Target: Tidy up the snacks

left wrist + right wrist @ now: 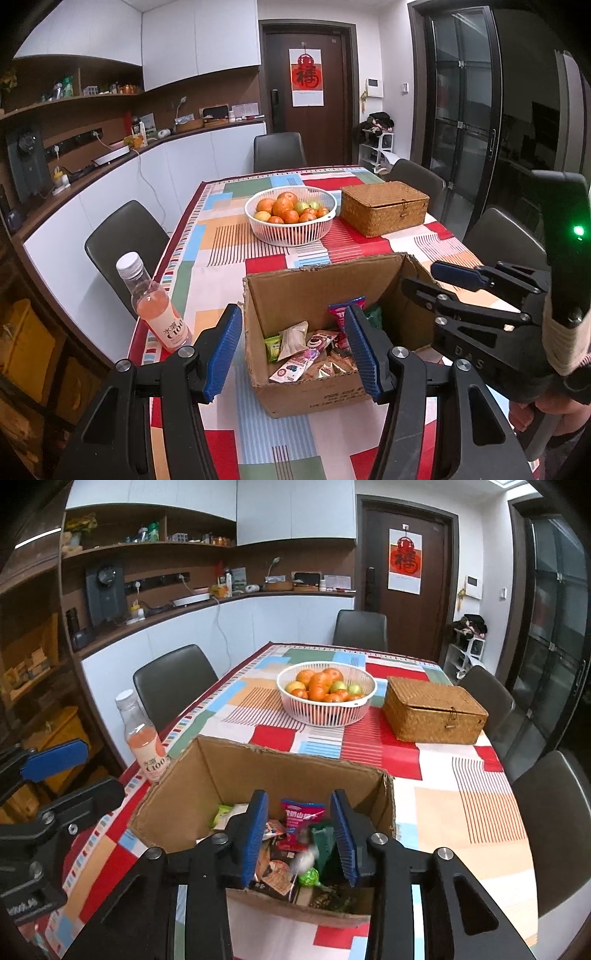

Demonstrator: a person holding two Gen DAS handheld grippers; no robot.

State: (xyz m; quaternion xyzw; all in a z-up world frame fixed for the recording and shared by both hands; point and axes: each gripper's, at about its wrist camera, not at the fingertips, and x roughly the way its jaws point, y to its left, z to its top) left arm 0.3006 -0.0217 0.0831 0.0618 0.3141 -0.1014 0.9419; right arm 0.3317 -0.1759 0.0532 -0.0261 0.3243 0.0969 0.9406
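An open cardboard box [314,288] stands on the table's near end and holds several snack packets [306,354]. It also shows in the right wrist view [258,771], with a red packet [301,818] and a green-wrapped candy [308,877] inside. My left gripper [291,354] is open and empty, just before the box's near left corner. My right gripper [301,842] is open above the box's inside, with a blurred small item between its fingers; it shows from the side in the left wrist view [428,280]. A pink drink bottle [155,306] stands left of the box.
A white basket of fruit [291,214] and a closed wicker box [384,206] stand further back on the patterned tablecloth [221,236]. Dark chairs [125,240] surround the table. A counter with appliances runs along the left wall.
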